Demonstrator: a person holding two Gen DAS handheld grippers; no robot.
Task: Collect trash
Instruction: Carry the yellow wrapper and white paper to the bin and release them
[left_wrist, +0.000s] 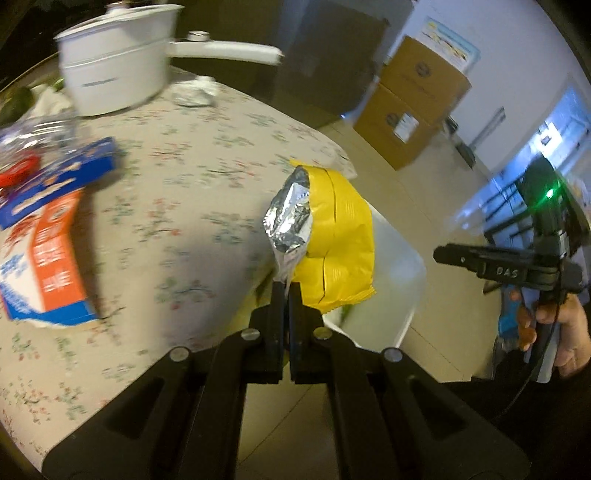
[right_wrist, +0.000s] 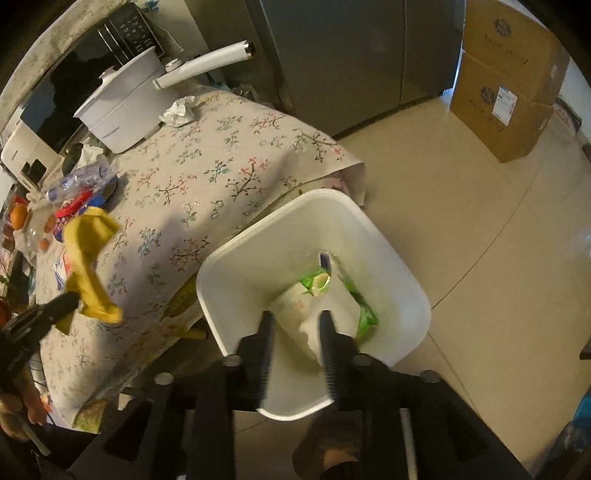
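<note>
Taking the bin (right_wrist: 413, 288) as landmark: the table (right_wrist: 207, 173) stands just left of it, the pot (right_wrist: 122, 110) at the table's far end with a tissue (right_wrist: 177, 110) beside it, wrappers (right_wrist: 332, 291) inside the bin, boxes (right_wrist: 506, 81) well beyond it.

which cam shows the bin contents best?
Right wrist: it looks down into the white bin, showing green wrappers and white paper. Left wrist shows only the bin's rim behind the yellow bag.
</note>
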